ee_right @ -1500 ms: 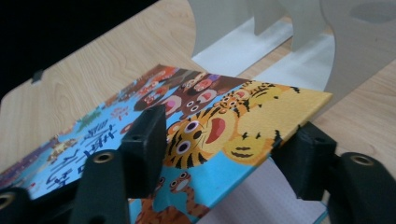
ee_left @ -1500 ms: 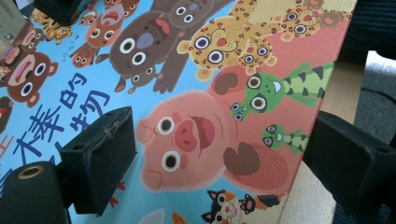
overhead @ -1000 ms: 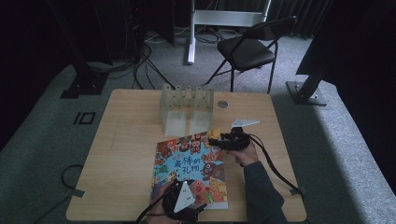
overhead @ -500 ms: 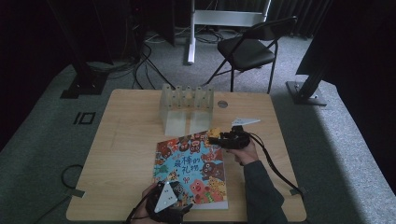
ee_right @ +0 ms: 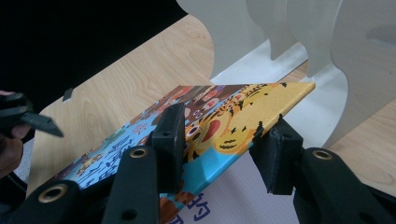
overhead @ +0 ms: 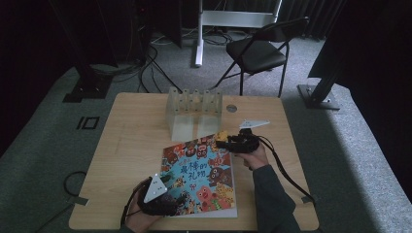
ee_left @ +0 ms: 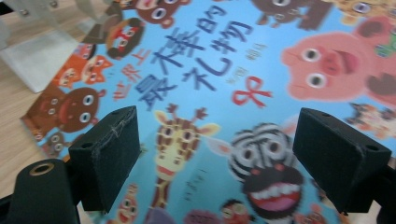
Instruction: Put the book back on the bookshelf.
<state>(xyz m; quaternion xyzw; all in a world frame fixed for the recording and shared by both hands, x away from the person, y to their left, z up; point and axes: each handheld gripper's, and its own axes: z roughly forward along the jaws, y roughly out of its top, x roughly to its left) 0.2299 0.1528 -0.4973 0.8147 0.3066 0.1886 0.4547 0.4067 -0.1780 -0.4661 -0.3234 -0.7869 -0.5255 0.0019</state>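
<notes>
On the table (overhead: 126, 145) I count one picture book (overhead: 201, 177), one white slotted rack (overhead: 194, 111) and one small round disc (overhead: 231, 108) near the far edge. I hold two grippers, one in each hand.

My right gripper (ee_right: 219, 140) is closed on the book: its two black jaws press the cover from both sides, near the yellow far corner, and this corner is lifted a little from the wood. In the high view this gripper (overhead: 227, 142) sits at the far right corner of the book, just in front of the rack. The lifted corner points to the foot of the rack and is close to it, but I cannot tell if they touch.

My left gripper (ee_left: 215, 154) is wide open and holds nothing. Its two jaws stand far apart above the cover, over the giraffe and zebra drawings; whether they touch the cover I cannot tell. In the high view it (overhead: 163, 194) is at the near left corner of the book.

The book lies slightly turned, its near edge close to the near edge of the table. To the left of the book there is a wide bare part of wood, and at the right only a narrow strip. On the floor behind the table stands one black folding chair (overhead: 257, 53)
</notes>
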